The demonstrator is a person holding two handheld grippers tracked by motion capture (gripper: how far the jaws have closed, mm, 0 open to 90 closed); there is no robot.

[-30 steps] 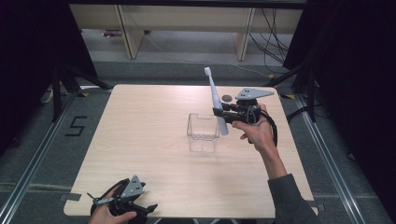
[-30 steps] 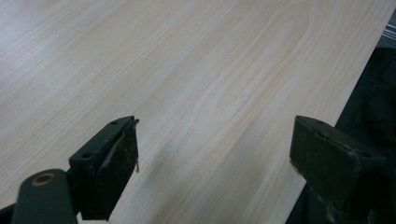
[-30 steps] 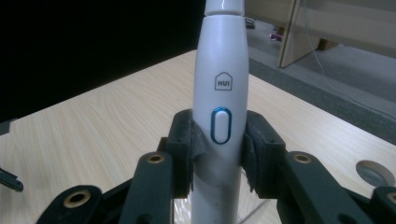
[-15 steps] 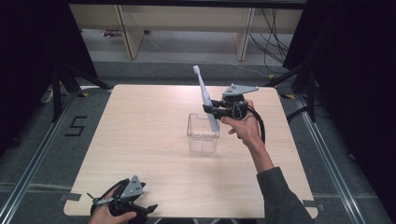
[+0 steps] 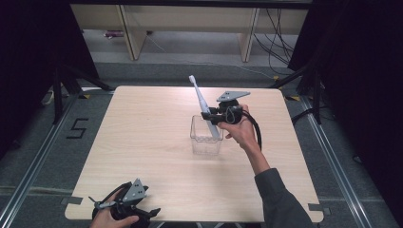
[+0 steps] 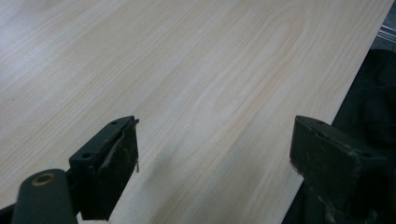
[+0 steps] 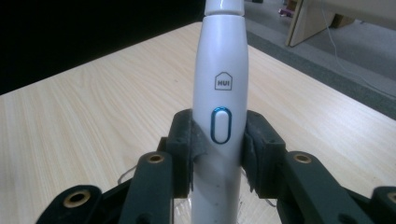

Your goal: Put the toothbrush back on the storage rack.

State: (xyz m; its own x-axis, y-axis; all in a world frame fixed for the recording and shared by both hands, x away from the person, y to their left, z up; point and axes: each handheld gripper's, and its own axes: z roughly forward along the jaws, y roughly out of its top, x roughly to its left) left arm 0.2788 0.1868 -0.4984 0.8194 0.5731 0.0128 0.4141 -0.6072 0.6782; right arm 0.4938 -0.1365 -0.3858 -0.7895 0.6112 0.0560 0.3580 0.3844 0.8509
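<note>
A: What is the biggest thing here?

B: The pale wooden table (image 5: 142, 142), square-topped, seen from above in the high view. Near its middle stands a clear plastic container (image 5: 205, 141), open at the top, with upright walls.

A: Anything in that container?

B: The lower end of a white electric toothbrush (image 5: 204, 107) sits at or just inside its open top, at the right rear corner. Through the clear wall I cannot tell whether the end touches the bottom. The toothbrush leans, its brush head up and tilted away toward the far left. Otherwise the container looks bare.

A: Who holds the toothbrush?

B: The right gripper (image 5: 212, 117). In the right gripper view its two black jaws pinch the white handle (image 7: 220, 140) from both sides, level with the blue-ringed button, just under a small house-shaped logo. The person's right hand (image 5: 241, 130) carries that gripper just right of the container.

A: And the other one?

B: The left gripper (image 5: 142, 216) rests at the table's near left edge, well apart from the container. In the left gripper view its jaws are spread wide over bare wood, with nothing between them.
</note>
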